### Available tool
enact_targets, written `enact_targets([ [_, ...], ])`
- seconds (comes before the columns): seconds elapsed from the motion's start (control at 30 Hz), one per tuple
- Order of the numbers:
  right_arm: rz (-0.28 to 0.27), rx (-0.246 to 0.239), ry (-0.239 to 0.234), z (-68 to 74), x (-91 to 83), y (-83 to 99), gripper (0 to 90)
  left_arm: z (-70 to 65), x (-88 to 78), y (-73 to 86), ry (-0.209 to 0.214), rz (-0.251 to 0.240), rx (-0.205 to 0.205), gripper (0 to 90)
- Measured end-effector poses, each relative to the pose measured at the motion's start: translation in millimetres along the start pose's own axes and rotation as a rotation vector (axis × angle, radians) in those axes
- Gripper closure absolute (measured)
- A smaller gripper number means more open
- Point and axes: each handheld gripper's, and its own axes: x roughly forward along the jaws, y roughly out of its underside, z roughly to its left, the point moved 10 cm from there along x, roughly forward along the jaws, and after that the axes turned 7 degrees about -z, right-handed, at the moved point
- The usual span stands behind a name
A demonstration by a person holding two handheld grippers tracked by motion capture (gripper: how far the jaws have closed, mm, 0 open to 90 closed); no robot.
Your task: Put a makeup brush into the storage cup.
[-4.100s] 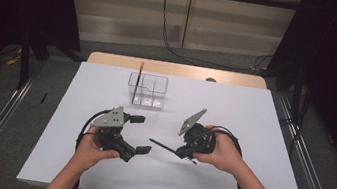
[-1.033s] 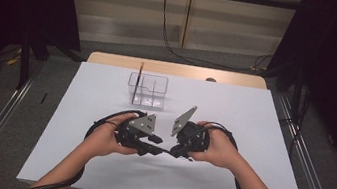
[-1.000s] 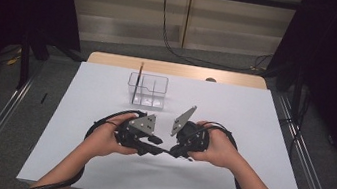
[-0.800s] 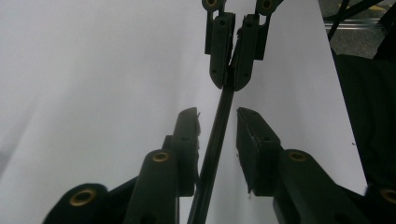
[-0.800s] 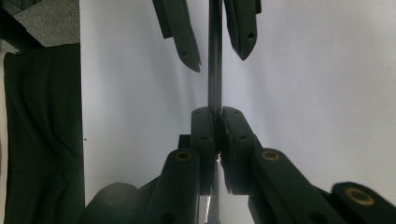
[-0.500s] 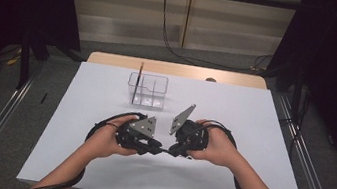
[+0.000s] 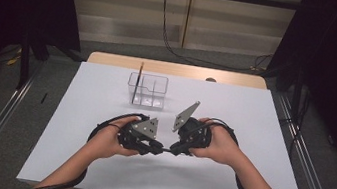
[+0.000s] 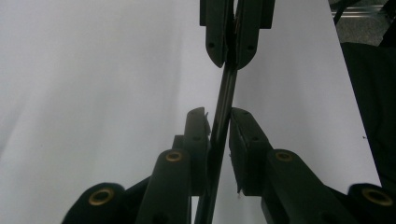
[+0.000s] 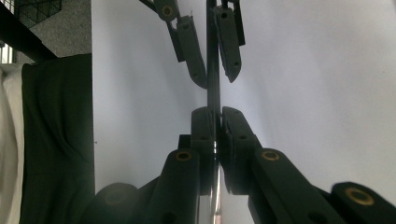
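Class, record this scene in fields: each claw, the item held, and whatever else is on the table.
Held item: thin dark rod, spanning both claws
Right claw: shut on the rod
Left claw: jaws just closing onto the rod's other end
Also there: clear divided box, a stick standing in it
Surface: white table

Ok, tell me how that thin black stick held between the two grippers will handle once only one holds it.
The stick spans straight between the right gripper and the left gripper, whose jaws have just been closing around it, so it is probably stiff. It looks slim and probably light. Its glossy shaft may slip or roll.
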Motion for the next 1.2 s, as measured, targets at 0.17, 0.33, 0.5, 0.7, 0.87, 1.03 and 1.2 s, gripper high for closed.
enact_targets([
  [0.17,0.001,-0.002,0.0,0.1,0.6,-0.8,85.0,0.1,0.9,1.7,-0.003,0.012,0.007,79.2],
  [0.33,-0.01,0.005,-0.005,-0.5,0.1,-2.7,84.5,-1.7,1.3,4.0,0.007,0.02,0.013,81.5],
  [0.5,-0.016,0.0,0.001,-1.6,1.4,-2.3,83.2,-5.0,2.0,5.3,0.026,0.015,0.003,83.6],
  [0.7,-0.036,0.015,-0.004,-0.7,1.6,-2.3,82.1,-5.9,0.8,5.1,0.024,0.011,0.006,83.8],
  [0.87,-0.06,0.038,-0.003,-2.1,0.6,-1.4,73.6,-4.5,-1.0,3.2,0.02,0.001,-0.004,83.8],
  [1.03,-0.13,0.065,-0.018,-3.9,-0.7,-1.4,54.3,-4.4,-0.4,3.6,0.016,0.003,-0.013,83.9],
  [1.2,-0.215,0.09,-0.027,-8.3,-2.8,-0.4,36.8,-3.8,0.3,4.3,0.015,0.003,-0.021,83.9],
])
